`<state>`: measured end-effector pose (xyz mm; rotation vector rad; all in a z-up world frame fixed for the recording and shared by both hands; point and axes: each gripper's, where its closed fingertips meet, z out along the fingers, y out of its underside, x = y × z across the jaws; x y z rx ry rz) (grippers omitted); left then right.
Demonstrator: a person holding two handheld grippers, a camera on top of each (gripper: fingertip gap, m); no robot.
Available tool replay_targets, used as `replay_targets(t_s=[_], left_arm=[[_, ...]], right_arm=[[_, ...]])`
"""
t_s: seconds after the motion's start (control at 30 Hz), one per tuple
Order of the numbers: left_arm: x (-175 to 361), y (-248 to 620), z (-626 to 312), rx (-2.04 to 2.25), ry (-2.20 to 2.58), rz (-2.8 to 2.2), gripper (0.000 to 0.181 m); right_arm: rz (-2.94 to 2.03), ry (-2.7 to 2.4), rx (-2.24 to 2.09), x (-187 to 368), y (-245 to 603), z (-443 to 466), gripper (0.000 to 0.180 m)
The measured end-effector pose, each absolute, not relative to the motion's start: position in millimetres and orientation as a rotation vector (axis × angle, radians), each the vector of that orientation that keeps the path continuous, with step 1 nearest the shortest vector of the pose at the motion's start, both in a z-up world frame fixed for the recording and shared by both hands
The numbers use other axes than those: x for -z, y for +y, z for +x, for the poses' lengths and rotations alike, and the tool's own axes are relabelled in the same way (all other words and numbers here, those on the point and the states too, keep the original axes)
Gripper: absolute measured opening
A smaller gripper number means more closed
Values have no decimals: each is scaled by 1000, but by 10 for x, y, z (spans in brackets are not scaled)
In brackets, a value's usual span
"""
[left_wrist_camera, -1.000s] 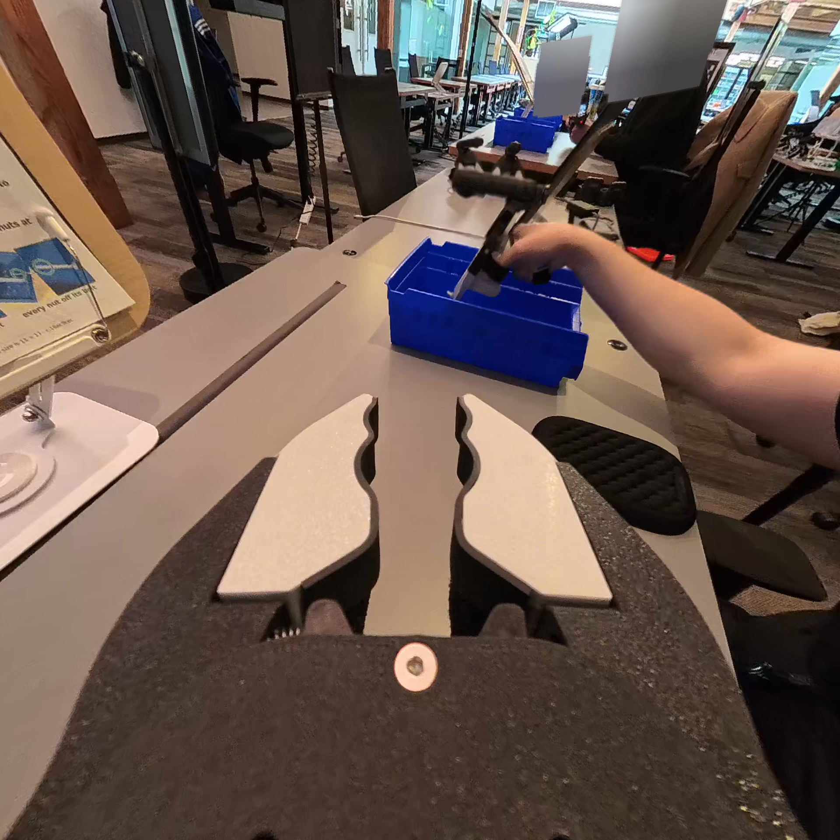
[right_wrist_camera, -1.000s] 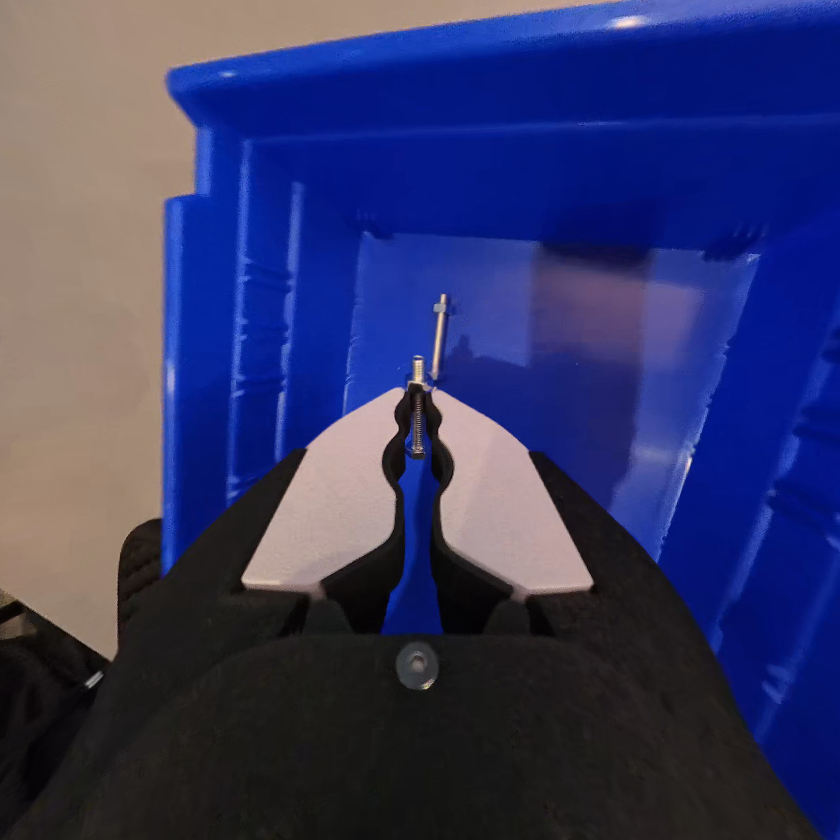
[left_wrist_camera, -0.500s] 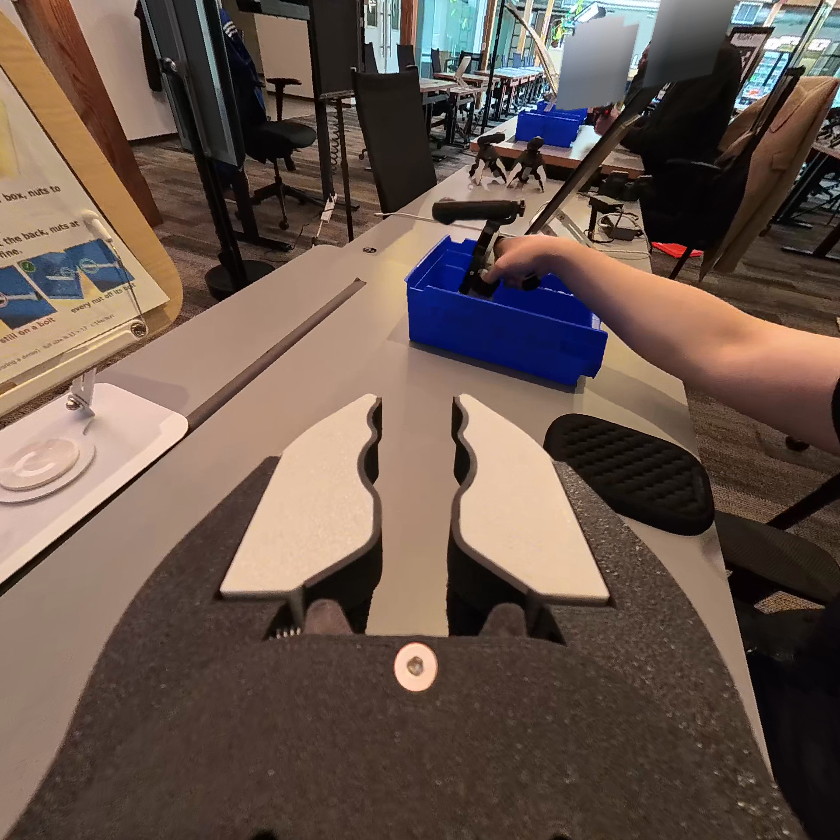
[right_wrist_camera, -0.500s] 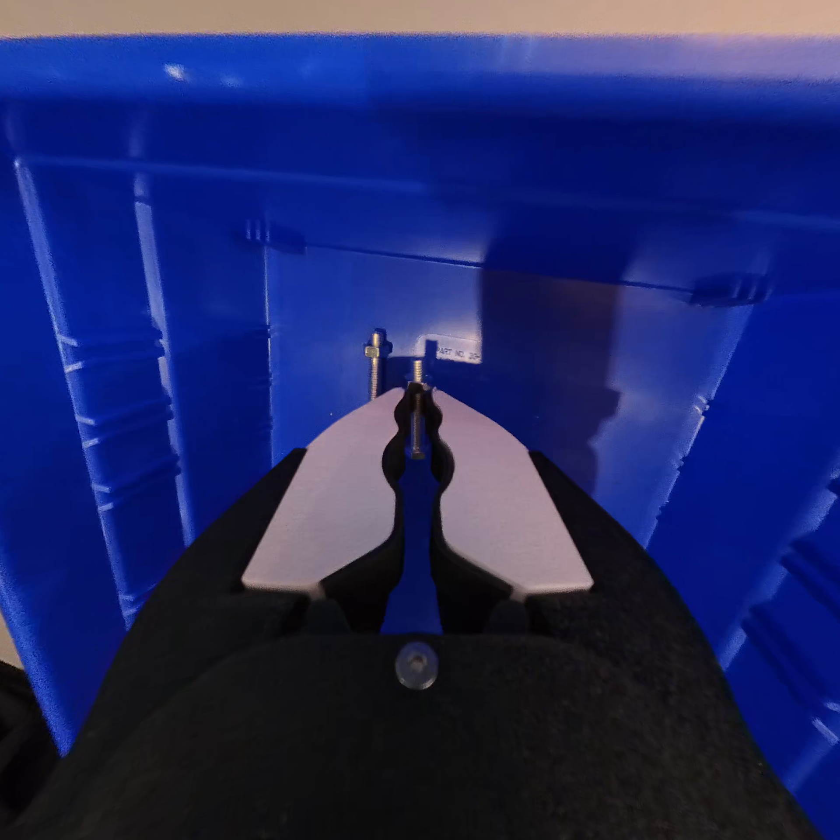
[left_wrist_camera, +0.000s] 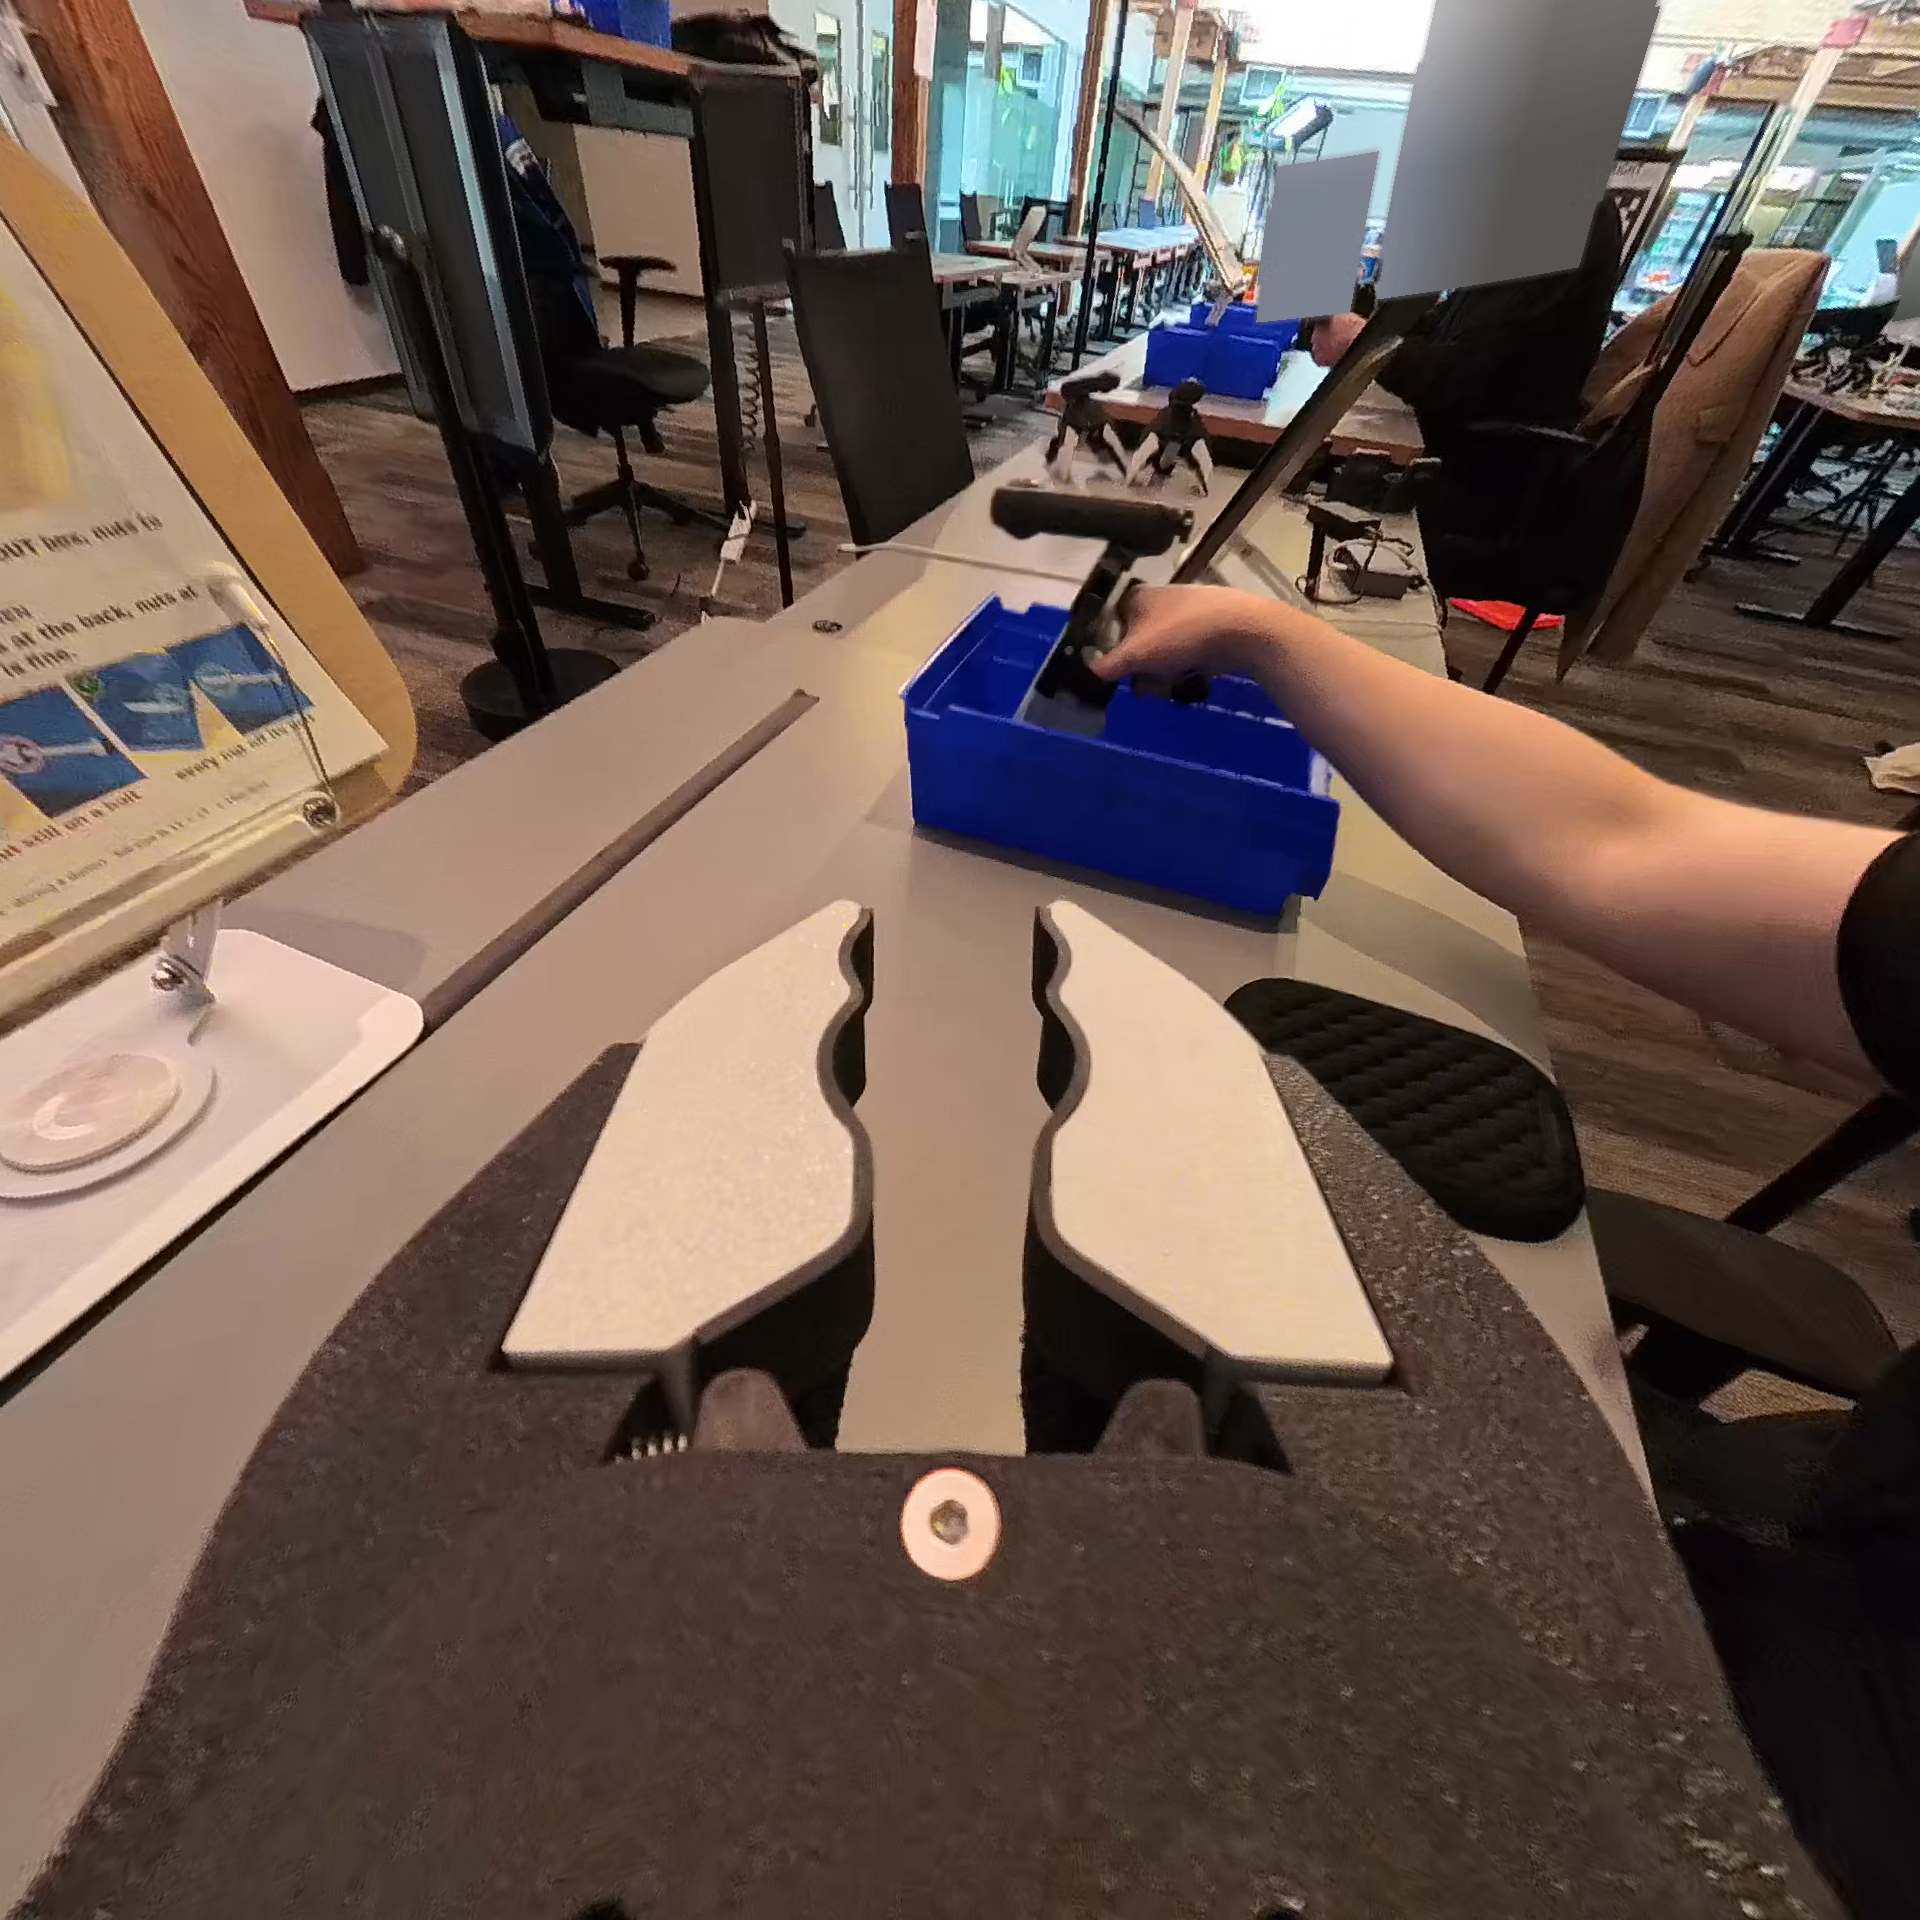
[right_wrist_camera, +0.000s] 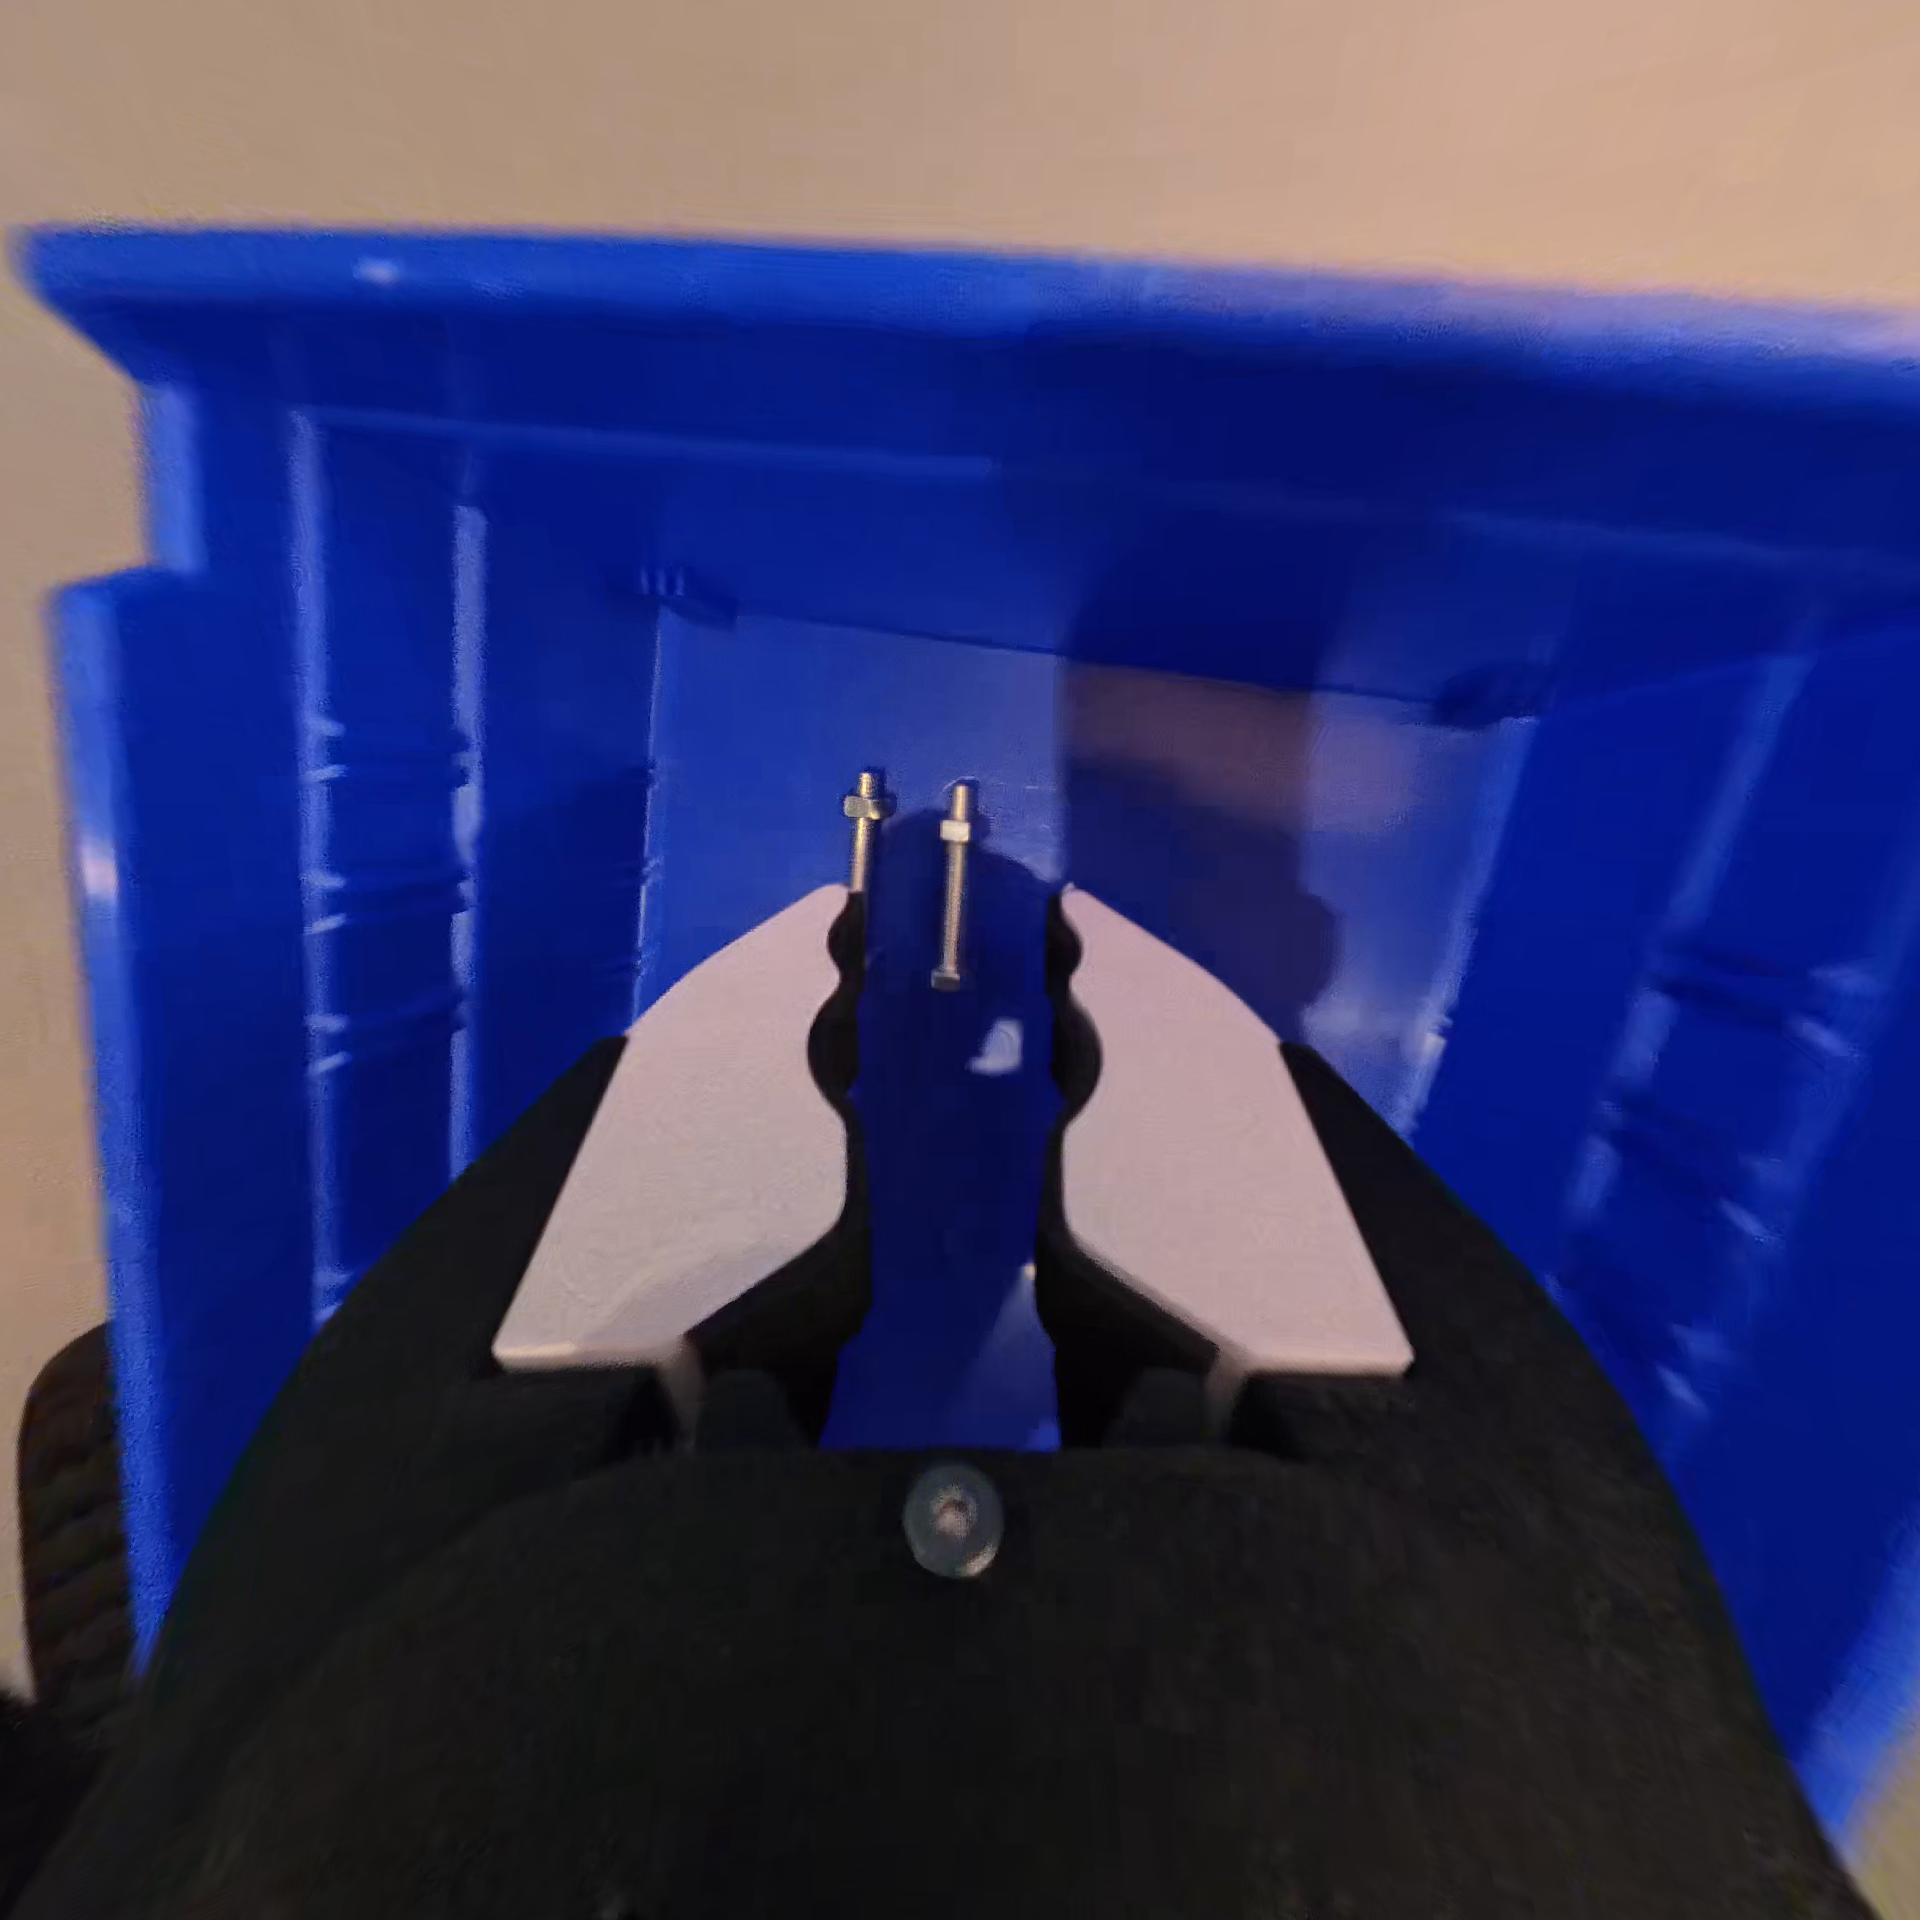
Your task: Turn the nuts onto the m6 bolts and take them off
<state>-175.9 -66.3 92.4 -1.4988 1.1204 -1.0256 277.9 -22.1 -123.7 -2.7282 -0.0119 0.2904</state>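
In the right wrist view two thin silver bolts, each with a nut near its far end, lie side by side on the floor of a blue bin [right_wrist_camera: 1039,343]. One bolt [right_wrist_camera: 951,899] lies free between my open right gripper's [right_wrist_camera: 951,909] fingers. The other bolt [right_wrist_camera: 864,831] lies just left, partly behind the left fingertip. In the left wrist view my left gripper [left_wrist_camera: 951,920] is open and empty above the grey table [left_wrist_camera: 727,831]. The right gripper [left_wrist_camera: 1081,665] shows there reaching down into the blue bin [left_wrist_camera: 1112,800], held by a hand.
A sign on a white stand [left_wrist_camera: 156,1091] is at the table's left edge. A black padded chair back [left_wrist_camera: 1423,1101] is at the right edge. A dark groove [left_wrist_camera: 623,852] runs along the table. Chairs, desks and more blue bins stand beyond. Tip to tip, the grippers are about 50 cm apart.
My right gripper opened and let go of the bolt, which now lies in the bin beside the other one. The gripper has pulled back a little. The left gripper stayed open.
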Motion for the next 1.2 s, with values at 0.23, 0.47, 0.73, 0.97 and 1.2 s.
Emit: replay_targets(t_s=[0.23, 0.47, 0.73, 0.97, 1.2], left_arm=[[-1179, -664, -1957, 912, 1069, -1433, 28], [-1031, -331, -2108, 842, 953, -1532, 27], [-697, -33, -2237, 669, 917, -1664, 27], [-992, -186, -3083, 470, 859, -1721, 26], [-368, -403, -5212, 49, 726, -2128, 24]], right_arm=[[-2103, -86, -197, -790, -313, 2256, 28], [-1646, -436, -451, -1908, -612, 430, 34], [-1719, -609, -520, -1248, -337, -395, 36], [-1836, -606, -507, -864, -58, -356, 33], [-1838, -621, -478, -842, 42, -397, 32]])
